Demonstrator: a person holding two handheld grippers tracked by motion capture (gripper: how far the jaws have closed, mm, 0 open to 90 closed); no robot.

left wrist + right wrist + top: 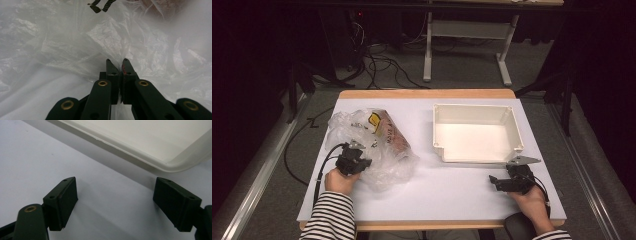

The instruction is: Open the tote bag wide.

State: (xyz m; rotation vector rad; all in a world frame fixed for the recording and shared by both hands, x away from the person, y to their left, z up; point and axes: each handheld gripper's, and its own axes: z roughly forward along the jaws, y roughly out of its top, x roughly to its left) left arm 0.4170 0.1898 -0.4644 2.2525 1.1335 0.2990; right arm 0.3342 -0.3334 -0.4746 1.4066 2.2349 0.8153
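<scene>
The left tongs (117, 65) are clamped on a fold of the clear plastic bag (377, 150), which lies on the left of the worktop (452, 190) with a wrapped loaf inside. The right tongs (115, 202) rest apart beside the white tray (477, 132). Judged best: lift slowly so the thin film neither slips nor tears.

The black two-jaw left gripper (357, 159), held in the left hand (340, 181) below a striped sleeve (330, 217), has its jaws pinched together. The black right gripper (498, 182), in the right hand (530, 201), rests low with jaws spread wide.
</scene>
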